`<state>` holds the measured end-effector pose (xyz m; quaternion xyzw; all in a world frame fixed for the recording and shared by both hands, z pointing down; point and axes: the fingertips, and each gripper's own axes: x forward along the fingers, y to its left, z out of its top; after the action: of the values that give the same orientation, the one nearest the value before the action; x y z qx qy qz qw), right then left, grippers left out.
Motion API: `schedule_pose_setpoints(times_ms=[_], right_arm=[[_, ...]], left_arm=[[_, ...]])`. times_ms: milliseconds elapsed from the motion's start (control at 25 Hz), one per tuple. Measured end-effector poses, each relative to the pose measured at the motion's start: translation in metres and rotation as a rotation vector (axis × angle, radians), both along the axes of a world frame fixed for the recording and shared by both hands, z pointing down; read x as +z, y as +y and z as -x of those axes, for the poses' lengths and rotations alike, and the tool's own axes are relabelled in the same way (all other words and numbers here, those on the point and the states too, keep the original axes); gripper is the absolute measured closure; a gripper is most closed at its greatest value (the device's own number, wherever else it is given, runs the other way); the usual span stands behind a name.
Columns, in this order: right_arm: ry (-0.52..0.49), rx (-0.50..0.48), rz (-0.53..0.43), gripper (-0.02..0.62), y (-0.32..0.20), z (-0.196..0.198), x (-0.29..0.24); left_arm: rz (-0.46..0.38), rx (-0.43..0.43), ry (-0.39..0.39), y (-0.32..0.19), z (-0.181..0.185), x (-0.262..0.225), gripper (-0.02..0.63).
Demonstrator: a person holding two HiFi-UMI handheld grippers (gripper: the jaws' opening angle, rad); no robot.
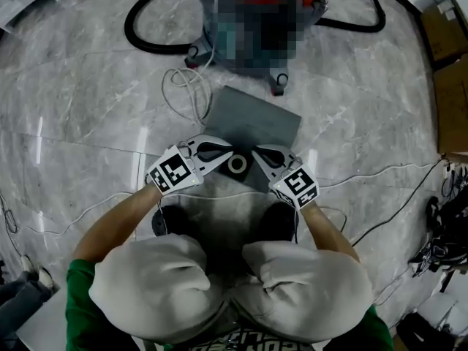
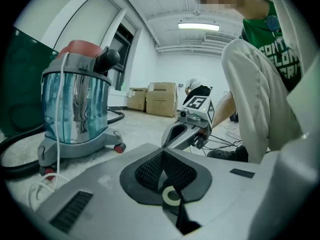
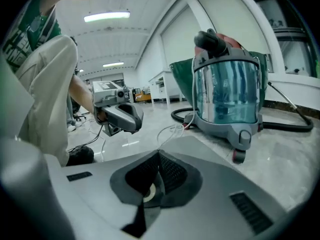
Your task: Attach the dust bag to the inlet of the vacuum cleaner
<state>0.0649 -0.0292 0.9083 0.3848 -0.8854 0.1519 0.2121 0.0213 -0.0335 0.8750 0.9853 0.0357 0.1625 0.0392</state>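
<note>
**Both grippers shut and empty over the bag on the floor**

The person crouches on a grey marble floor (image 1: 80, 115) with both knees in view and a gripper in each hand. The dust bag (image 1: 252, 119), a flat grey rectangle, lies on the floor just in front of the knees. It sits near the vacuum (image 1: 219, 39) but does not touch it. At the bag's near end there is a dark patch with a pale ring (image 1: 236, 164) on it.

The left gripper (image 1: 227, 152) and the right gripper (image 1: 257, 153) are held low over that near end. Their tips point at each other from either side of the ring and stay a little apart. In the left gripper view the jaws are closed, with the black pads meeting along one line and nothing clamped between them. The right gripper view shows the same, jaws together and empty. Each of these views also shows the other gripper just beyond its own tips, also closed.

The vacuum stands upright on castors. It has a clear bluish drum, a red top and a black handle. A black hose (image 1: 146, 39) curls round it on the floor. A white cable (image 1: 186, 93) lies looped between the vacuum and the bag's left edge. Cardboard boxes (image 2: 160, 99) stand against the far wall.
</note>
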Motion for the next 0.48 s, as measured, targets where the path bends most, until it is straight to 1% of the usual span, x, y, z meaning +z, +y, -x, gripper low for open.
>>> schedule_pose_setpoints(times_ms=[120,240,480], right_arm=[[0.023,-0.042,0.018,0.586,0.014,0.016,0.017],[0.043,-0.097,0.032,0.586,0.031,0.03,0.032],[0.084,-0.178,0.079,0.586,0.055,0.043,0.063]], left_arm=[[0.003,0.012,-0.021,0.015,0.004,0.017,0.601],[0.007,0.006,-0.037,0.026,0.007,0.033,0.601],[0.016,0.009,-0.117,0.046,0.016,0.072,0.601]])
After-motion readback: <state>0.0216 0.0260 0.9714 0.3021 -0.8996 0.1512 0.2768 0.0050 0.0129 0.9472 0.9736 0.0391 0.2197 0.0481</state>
